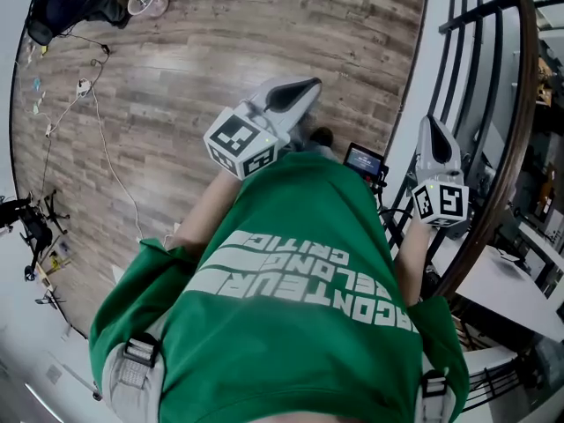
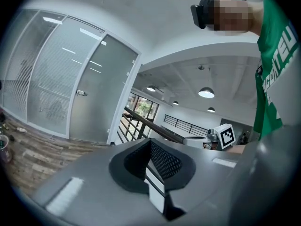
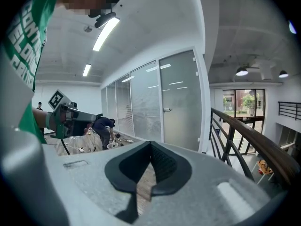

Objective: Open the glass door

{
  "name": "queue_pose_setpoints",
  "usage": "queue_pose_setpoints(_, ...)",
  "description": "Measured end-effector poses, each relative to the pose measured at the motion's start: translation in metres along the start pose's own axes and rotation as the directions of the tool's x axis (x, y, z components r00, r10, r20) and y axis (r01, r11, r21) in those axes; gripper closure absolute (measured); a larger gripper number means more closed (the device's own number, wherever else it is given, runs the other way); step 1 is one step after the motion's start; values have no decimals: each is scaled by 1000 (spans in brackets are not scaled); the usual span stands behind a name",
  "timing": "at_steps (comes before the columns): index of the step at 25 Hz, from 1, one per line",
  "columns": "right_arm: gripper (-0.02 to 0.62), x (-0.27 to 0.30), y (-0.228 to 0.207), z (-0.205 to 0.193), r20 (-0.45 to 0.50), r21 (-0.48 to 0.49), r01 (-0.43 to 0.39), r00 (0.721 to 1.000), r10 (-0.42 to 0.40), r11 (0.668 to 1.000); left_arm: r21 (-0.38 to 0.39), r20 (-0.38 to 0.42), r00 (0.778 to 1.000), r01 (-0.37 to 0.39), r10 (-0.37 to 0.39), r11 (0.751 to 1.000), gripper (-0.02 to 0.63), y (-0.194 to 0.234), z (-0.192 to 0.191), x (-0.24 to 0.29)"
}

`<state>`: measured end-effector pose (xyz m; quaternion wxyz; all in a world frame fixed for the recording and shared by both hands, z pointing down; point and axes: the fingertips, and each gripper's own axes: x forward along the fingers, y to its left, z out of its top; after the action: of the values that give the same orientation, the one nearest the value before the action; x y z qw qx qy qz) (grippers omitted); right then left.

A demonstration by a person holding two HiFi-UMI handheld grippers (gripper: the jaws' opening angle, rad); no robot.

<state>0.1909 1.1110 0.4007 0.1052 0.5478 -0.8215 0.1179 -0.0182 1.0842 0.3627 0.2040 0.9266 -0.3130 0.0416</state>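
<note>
With left gripper [image 2: 150,141] and right gripper [image 3: 150,144] clenched empty, the far glass door [image 3: 181,102] should be approached and its handle [image 3: 167,109] grasped squarely.

Wood floor [image 1: 247,51], loose cable [image 1: 104,148], dark railing [image 3: 249,136], crouching person [image 3: 102,126].

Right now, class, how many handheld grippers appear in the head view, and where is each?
2. The left gripper points over the wooden floor near the middle; the right gripper is beside the railing at the right. None seems hidden.
</note>
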Motion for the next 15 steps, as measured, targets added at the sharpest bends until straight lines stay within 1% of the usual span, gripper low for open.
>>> queue_pose_setpoints(5, 603, 25, -15, 5, -15, 4, 9, 1000, -9, 1000, -29, 4, 1000, 13, -13, 999, 591, 24, 5, 28)
queue_pose_setpoints(7, 603, 39, -27, 13, -7, 34, 20, 1000, -20, 999, -34, 11, 1000, 25, -24, 999, 591, 39, 13, 44)
queue_pose_setpoints(10, 603, 67, -45, 32, 10, 65, 26, 1000, -27, 998, -46, 30, 999, 33, -32, 998, 591, 70, 33, 70)
queue_pose_setpoints(15, 603, 120, -70, 68, 12, 18, 43, 999, -43, 999, -42, 48, 997, 54, -52, 998, 591, 121, 73, 112)
